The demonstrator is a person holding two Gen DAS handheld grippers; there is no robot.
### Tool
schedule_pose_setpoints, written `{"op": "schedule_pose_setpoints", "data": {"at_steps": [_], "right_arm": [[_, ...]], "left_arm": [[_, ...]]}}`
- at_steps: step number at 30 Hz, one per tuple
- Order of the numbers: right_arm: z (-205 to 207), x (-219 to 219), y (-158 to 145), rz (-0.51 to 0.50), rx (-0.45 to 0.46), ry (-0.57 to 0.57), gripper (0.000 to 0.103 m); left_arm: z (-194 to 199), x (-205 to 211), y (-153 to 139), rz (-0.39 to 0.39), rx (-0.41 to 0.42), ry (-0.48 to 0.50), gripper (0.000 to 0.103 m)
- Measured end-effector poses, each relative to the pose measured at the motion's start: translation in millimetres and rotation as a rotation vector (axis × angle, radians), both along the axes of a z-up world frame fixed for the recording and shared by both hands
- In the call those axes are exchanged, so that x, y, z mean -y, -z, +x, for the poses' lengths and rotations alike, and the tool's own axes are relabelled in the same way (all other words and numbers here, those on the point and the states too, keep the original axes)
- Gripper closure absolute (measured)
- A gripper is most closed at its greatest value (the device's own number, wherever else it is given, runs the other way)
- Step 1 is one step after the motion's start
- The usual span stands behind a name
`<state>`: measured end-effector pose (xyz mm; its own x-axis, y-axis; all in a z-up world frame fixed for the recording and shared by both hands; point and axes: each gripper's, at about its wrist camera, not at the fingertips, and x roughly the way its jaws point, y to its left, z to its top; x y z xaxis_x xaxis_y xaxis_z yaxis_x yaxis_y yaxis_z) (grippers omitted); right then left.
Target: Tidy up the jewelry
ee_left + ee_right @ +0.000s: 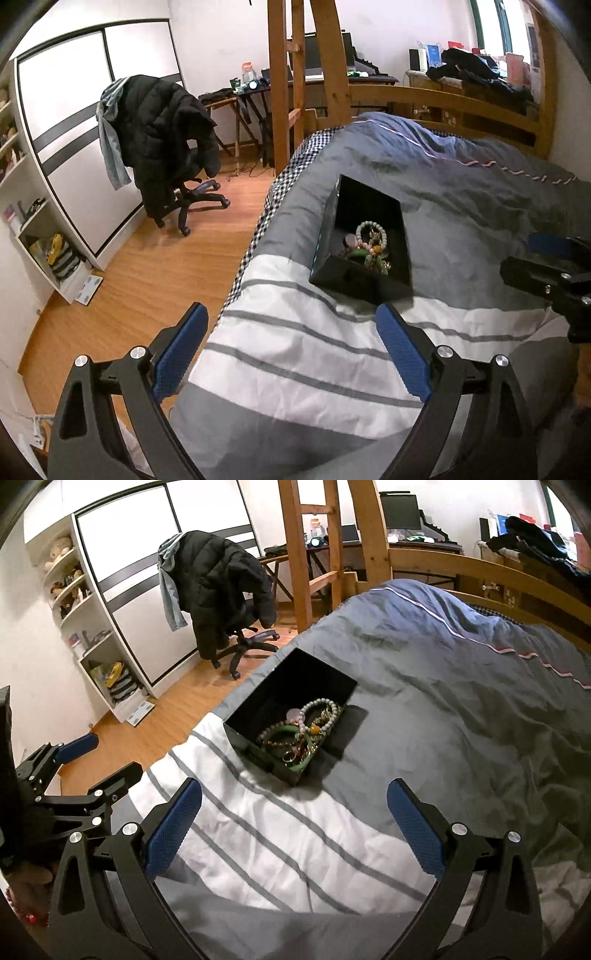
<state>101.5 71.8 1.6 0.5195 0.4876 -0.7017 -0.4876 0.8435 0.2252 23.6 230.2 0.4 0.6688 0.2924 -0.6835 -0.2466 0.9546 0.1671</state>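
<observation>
My grey striped duvet [424, 686] fills both views, its lower edge cut off behind my tools. The black box [258, 698] sits centre frame on it, open-topped. From the left wrist view its near wall hides part of the jewelry [371, 245]; the right wrist view shows the tangle of bead bracelets [301, 729] better, though single pieces stay hard to separate. My left gripper [291, 328] and right gripper [293, 805] both hang spread wide, holding nothing.
</observation>
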Motion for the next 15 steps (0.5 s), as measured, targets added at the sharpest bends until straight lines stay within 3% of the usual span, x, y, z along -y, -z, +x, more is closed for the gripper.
{"op": "schedule_pose_setpoints", "data": {"at_steps": [15], "right_arm": [[-11,8,0,0.001,0.005,0.016,0.004]], "left_arm": [[-5,14,2,0.001,-0.017,0.020,0.012]]}}
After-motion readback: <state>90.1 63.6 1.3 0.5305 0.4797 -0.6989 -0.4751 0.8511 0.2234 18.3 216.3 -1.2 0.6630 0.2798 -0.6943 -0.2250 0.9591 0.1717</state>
